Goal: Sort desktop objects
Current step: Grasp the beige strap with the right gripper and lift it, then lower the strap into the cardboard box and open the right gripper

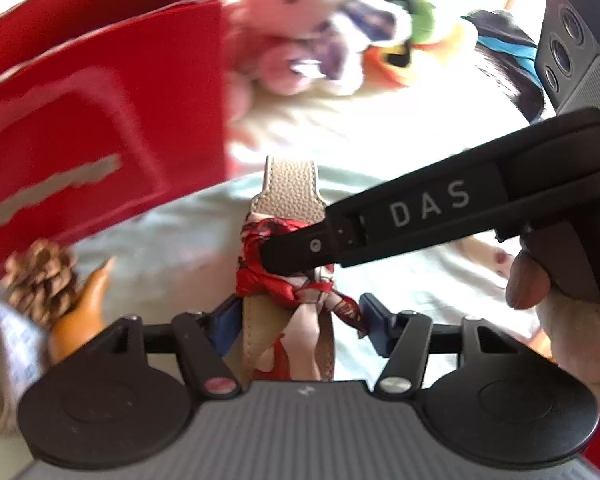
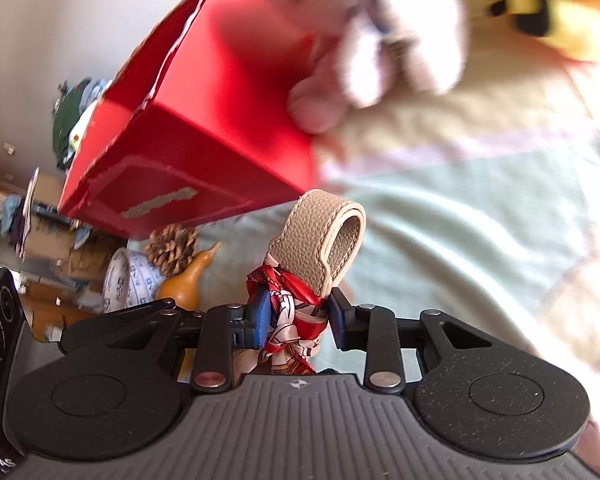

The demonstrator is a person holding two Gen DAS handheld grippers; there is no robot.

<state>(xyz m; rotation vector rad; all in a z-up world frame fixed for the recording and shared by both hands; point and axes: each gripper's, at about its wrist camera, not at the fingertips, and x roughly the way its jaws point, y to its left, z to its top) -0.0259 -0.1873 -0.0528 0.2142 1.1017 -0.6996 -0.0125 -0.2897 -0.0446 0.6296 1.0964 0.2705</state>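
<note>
A beige leather strap loop (image 1: 288,196) with a red and white patterned scarf (image 1: 288,276) knotted around it is held up above the table. My left gripper (image 1: 296,320) has its blue pads on either side of the strap's lower part; the right pad stands a little apart from it. My right gripper (image 2: 298,320) is shut on the scarf (image 2: 292,304) just below the loop (image 2: 320,236). In the left wrist view the right gripper's black finger (image 1: 300,248) reaches in from the right onto the knot.
A red box (image 1: 92,128) stands close at the left, also in the right wrist view (image 2: 204,128). A pink plush toy (image 1: 288,32) and a green and orange one (image 1: 412,28) lie behind. A pine cone (image 1: 44,276), a gourd (image 1: 84,312) and a white jar (image 2: 128,280) sit at the left on the pale cloth (image 2: 460,216).
</note>
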